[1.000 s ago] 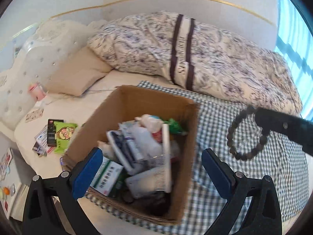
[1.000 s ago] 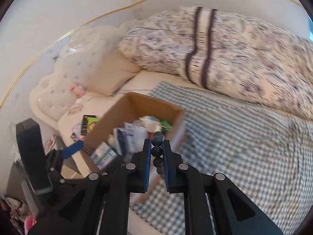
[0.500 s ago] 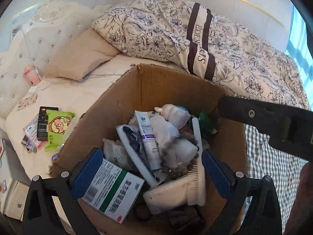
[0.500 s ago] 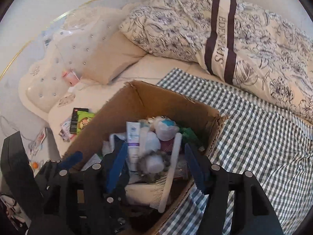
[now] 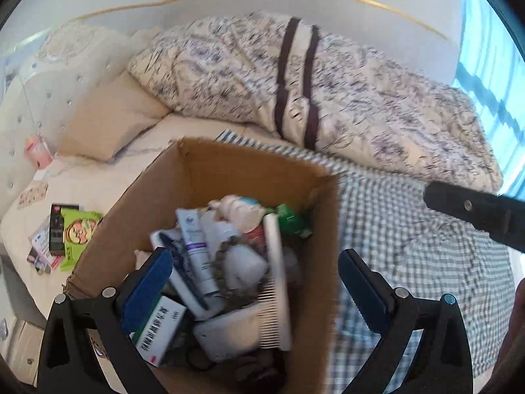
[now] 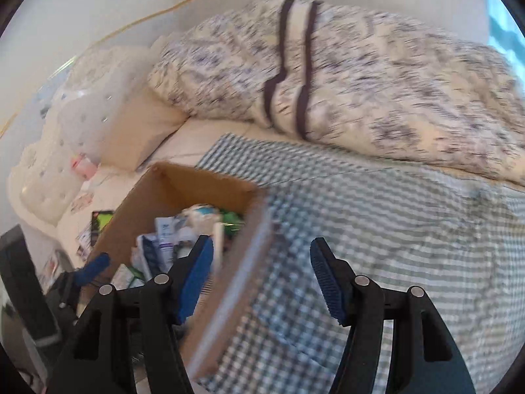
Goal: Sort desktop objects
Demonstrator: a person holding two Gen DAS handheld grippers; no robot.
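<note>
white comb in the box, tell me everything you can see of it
The white comb looks like plastic: a long straight spine with a row of fine teeth along its lower left side. It lies tilted on top of the clutter in the cardboard box, near the right wall, teeth resting over a white pouch. No tool touches it.

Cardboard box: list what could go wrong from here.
The cardboard box is heaped; the white comb lies on top of the pile and could slide out if bumped. The right gripper, open, straddles the box's near wall and might snag it. The left gripper, also open, hangs low over the contents and may knock the bead bracelet.
</note>
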